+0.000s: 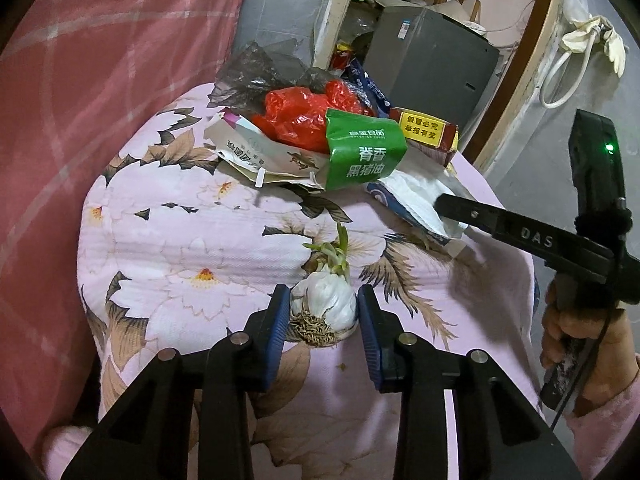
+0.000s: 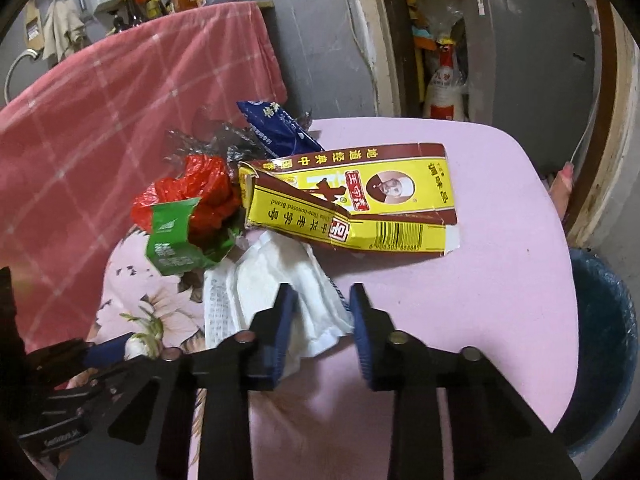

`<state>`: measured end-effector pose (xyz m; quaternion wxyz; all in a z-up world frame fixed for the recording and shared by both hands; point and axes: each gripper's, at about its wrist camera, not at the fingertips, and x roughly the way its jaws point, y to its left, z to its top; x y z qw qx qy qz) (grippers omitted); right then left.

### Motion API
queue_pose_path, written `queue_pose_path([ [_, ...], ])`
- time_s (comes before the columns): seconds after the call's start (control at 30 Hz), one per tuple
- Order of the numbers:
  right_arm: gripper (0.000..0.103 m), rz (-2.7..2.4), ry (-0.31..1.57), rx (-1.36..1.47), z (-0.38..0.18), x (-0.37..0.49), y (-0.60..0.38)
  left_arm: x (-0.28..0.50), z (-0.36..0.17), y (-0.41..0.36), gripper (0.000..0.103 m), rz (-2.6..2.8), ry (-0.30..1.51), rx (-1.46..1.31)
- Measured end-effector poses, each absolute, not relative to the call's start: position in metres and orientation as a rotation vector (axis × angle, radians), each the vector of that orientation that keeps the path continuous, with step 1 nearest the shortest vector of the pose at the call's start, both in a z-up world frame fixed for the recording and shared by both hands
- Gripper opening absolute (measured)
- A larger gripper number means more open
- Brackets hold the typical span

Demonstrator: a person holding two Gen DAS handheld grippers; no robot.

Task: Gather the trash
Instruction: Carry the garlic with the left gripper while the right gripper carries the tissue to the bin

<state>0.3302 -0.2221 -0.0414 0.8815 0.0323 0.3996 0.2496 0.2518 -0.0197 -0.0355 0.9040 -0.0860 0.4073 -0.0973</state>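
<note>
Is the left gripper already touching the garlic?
Cannot tell. In the left wrist view the garlic sits between the open left gripper, but no plain gap or contact shows.

A desk (image 1: 168, 240) draped in pink floral cloth carries a sprouting garlic bulb (image 1: 326, 300) near six o'clock, a white wrapper (image 1: 416, 196) at three, and, heaped toward twelve, a green packet (image 1: 362, 152), red plastic (image 1: 304, 116) and yellow carton (image 2: 360, 204).
</note>
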Motion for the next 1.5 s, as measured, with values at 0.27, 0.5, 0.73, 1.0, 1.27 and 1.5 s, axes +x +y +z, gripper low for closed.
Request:
queue_pose_path([
  [0.27,0.005,0.594,0.777,0.066,-0.031,0.296,-0.226,0.236,-0.034,-0.03,0.029,-0.2,0.833,-0.178],
  [0.5,0.004,0.519,0.607,-0.005,-0.018,0.246,-0.242,0.22,-0.026,-0.046,0.029,-0.194,0.764,-0.21],
  [0.73,0.003,0.435,0.501,-0.061,-0.015,0.22,-0.259,0.218,-0.007,-0.073,0.029,-0.228,0.664,-0.233],
  [1.0,0.003,0.329,0.392,0.033,-0.001,0.208,-0.308,0.229,0.004,-0.108,0.029,-0.277,0.595,-0.262],
  [1.27,0.003,0.242,0.339,0.079,0.002,0.207,-0.361,0.243,0.004,-0.166,0.029,-0.327,0.548,-0.254],
  [1.5,0.003,0.108,0.311,0.071,-0.011,0.212,-0.415,0.256,0.0,-0.233,0.029,-0.352,0.509,-0.229],
])
